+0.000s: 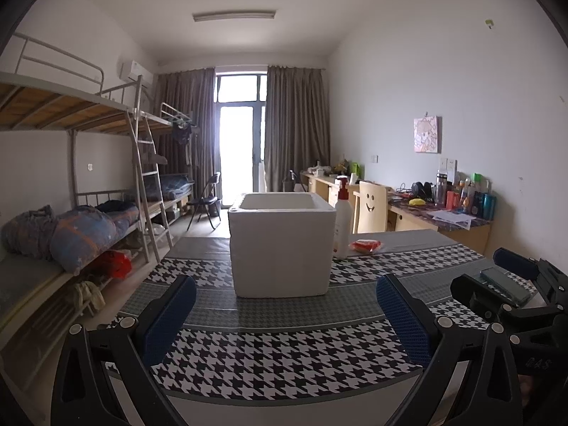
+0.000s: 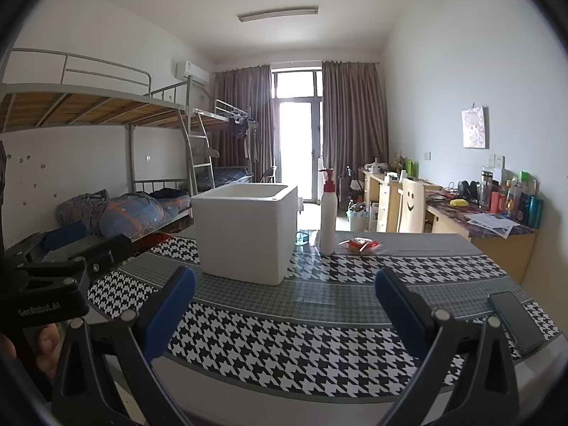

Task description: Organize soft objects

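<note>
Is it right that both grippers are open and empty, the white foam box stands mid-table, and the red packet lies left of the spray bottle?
Not quite: the red packet lies right of the spray bottle, as the right wrist view shows. The left gripper and right gripper are open and empty, and the white foam box stands mid-table.

On the table (image 2: 319, 305) stand one white foam box (image 2: 245, 230) and one white pump bottle (image 2: 328, 213) with a red collar — both toward the far edge. One red-and-clear packet (image 2: 360, 245) lies just beside the bottle, and one dark phone (image 2: 516, 321) lies at the near right corner.
</note>
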Motion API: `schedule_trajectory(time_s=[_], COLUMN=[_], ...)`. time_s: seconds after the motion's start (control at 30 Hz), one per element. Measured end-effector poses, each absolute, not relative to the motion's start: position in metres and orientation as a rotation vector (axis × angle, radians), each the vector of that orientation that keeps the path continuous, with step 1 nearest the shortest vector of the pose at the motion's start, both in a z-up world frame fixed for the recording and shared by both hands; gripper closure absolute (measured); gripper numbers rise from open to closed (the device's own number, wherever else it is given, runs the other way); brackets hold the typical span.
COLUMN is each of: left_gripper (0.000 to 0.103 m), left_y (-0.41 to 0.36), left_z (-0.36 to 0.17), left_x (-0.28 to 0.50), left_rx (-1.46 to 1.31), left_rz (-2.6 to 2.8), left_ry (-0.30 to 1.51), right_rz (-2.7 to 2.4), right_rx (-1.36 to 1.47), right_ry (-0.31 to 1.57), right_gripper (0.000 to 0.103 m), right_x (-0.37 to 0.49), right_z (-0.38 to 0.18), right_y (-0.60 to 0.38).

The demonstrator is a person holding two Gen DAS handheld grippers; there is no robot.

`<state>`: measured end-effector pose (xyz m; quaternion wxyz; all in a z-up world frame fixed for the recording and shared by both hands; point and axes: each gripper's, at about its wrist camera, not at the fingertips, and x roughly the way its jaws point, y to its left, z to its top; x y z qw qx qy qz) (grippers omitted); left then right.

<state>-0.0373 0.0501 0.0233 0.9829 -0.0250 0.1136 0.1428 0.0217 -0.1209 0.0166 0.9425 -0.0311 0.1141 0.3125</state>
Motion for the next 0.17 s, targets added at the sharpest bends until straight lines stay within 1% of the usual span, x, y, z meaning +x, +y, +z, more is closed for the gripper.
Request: schedule_trajectory(time_s=[0.17], left_gripper=[0.001], left_y=[0.0503], left_z=[0.0230], left_x=[-0.0383], left_rx=[-0.052], left_rz=[0.270], left_ry=[0.231], right_rz=[0.639], right_rx=[-0.064], right_ry=[0.237], right_gripper=[0.001], right_x=[0.0221], right_z=[0.0155], right_y=[-0.1208])
